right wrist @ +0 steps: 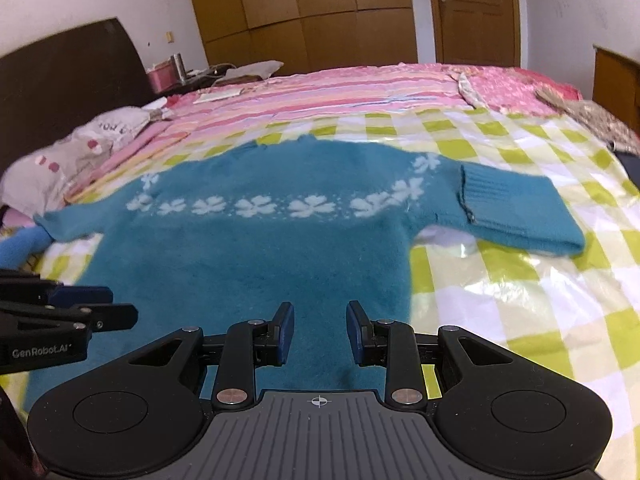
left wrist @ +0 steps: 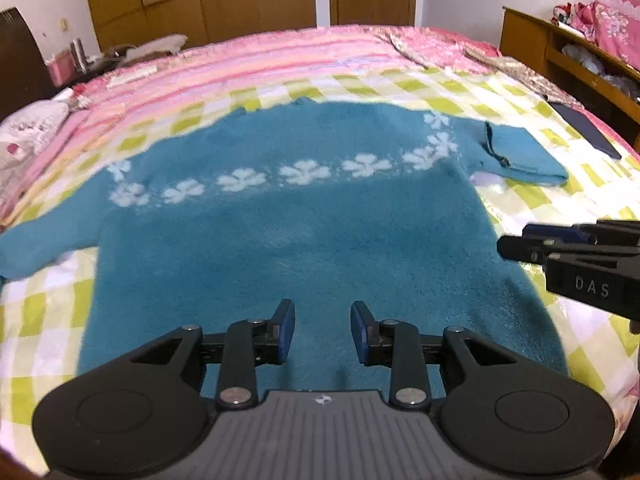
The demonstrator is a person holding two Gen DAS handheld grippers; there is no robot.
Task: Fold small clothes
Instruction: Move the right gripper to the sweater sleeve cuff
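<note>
A small teal fuzzy sweater (left wrist: 304, 240) with a band of white flowers lies flat on the bed, hem toward me; it also shows in the right wrist view (right wrist: 256, 264). Its right sleeve (right wrist: 520, 216) is folded back on itself, and its left sleeve (left wrist: 36, 244) lies stretched out. My left gripper (left wrist: 322, 330) is open and empty just above the hem near its middle. My right gripper (right wrist: 320, 330) is open and empty above the hem's right part. Each gripper shows at the edge of the other's view, the right one (left wrist: 516, 246) and the left one (right wrist: 116, 306).
The bed has a green-and-white checked cover (right wrist: 520, 320) and a pink striped sheet (left wrist: 248, 60) beyond. A pillow (right wrist: 72, 148) and dark headboard (right wrist: 64, 64) are at the left. A dark phone (left wrist: 588, 130) lies at the bed's right edge, by a wooden shelf (left wrist: 560, 48).
</note>
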